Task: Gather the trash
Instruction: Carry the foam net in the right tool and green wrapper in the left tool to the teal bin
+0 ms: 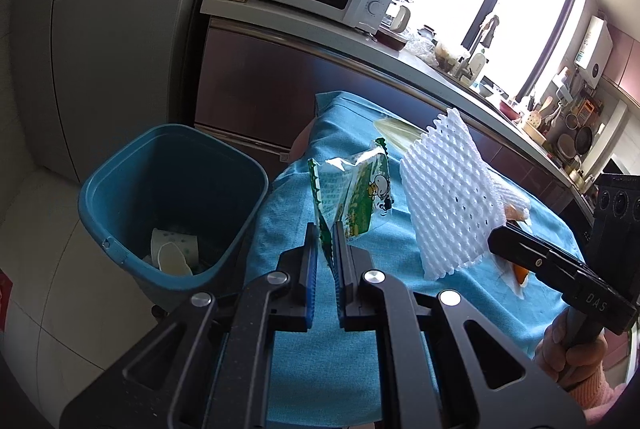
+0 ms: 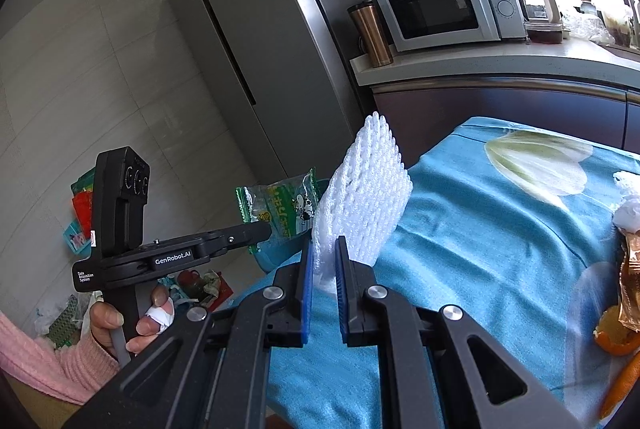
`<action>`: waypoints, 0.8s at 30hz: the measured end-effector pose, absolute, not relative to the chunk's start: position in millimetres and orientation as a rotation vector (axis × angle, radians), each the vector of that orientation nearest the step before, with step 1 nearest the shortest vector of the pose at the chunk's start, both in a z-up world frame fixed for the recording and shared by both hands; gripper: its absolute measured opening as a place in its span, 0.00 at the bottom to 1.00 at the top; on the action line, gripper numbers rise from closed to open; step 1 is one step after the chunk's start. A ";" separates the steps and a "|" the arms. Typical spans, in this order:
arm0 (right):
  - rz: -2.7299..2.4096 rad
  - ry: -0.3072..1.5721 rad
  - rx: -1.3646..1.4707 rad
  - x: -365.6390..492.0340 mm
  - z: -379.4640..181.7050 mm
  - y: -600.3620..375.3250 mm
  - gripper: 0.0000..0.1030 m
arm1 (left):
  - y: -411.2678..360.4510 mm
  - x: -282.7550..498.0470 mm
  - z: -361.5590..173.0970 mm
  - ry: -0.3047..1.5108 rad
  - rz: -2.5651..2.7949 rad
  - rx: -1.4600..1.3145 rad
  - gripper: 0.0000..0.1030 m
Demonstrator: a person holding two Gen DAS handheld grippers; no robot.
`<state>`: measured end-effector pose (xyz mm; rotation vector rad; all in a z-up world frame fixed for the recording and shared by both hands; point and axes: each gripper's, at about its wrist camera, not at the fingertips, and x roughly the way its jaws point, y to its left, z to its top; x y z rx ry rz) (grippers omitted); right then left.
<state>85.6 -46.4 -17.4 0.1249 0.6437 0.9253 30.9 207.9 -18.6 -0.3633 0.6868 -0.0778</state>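
Both hands are loaded at once here. The left gripper (image 1: 325, 229) is clenched on the lower edge of a green snack wrapper (image 1: 356, 193), which stands up from between its pads above the blue cloth of the tabletop (image 1: 288, 369). The right gripper (image 2: 323, 243) is clenched on the bottom corner of a white foam fruit net (image 2: 362, 201), which rises upright ahead of it.

The blue bin (image 1: 120, 189) sits on the floor just to the left of the left gripper and below it, beside the tabletop's edge, with some paper trash (image 1: 172, 253) already at its bottom. I'd judge the step in hand is carrying these two pieces over to it. To do it well, swing the wrapper left until it hangs squarely over the mouth before letting go, since something that light could drift and catch the rim. The net would follow behind it, one gripper at a time, so they don't collide.

Orange peel (image 2: 616, 341) and a crumpled white scrap (image 2: 630, 213) wait on the cloth, to the right of the right gripper
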 end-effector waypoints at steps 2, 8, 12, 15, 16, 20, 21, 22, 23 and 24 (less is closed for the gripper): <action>0.934 0.649 0.123 87.1 -17.8 -42.4 0.09 | 212.2 29.9 -19.4 0.686 -0.070 -0.368 0.08; 0.961 0.655 0.108 91.1 -16.5 -26.2 0.09 | 229.4 24.9 -21.6 0.678 -0.028 -0.388 0.08; 0.984 0.662 0.099 93.2 -16.5 -15.2 0.09 | 241.8 22.9 -22.3 0.673 0.001 -0.396 0.08; 1.003 0.666 0.092 93.9 -16.2 -6.1 0.09 | 250.0 21.5 -23.2 0.670 0.021 -0.398 0.08; 1.009 0.666 0.090 93.5 -16.0 -3.2 0.09 | 252.2 21.4 -23.4 0.670 0.027 -0.399 0.08; 1.036 0.676 0.086 96.1 -16.0 8.1 0.09 | 262.1 20.7 -25.5 0.669 0.051 -0.407 0.08; 1.043 0.681 0.086 97.2 -16.4 11.2 0.09 | 264.7 20.5 -26.1 0.669 0.058 -0.410 0.08; 1.050 0.686 0.086 97.9 -16.3 14.0 0.09 | 267.2 20.6 -26.8 0.670 0.063 -0.412 0.08; 1.056 0.690 0.086 98.9 -16.3 16.9 0.09 | 269.6 20.7 -27.7 0.671 0.069 -0.415 0.08; 1.062 0.692 0.085 99.6 -15.8 19.8 0.09 | 271.6 20.7 -28.6 0.672 0.074 -0.417 0.08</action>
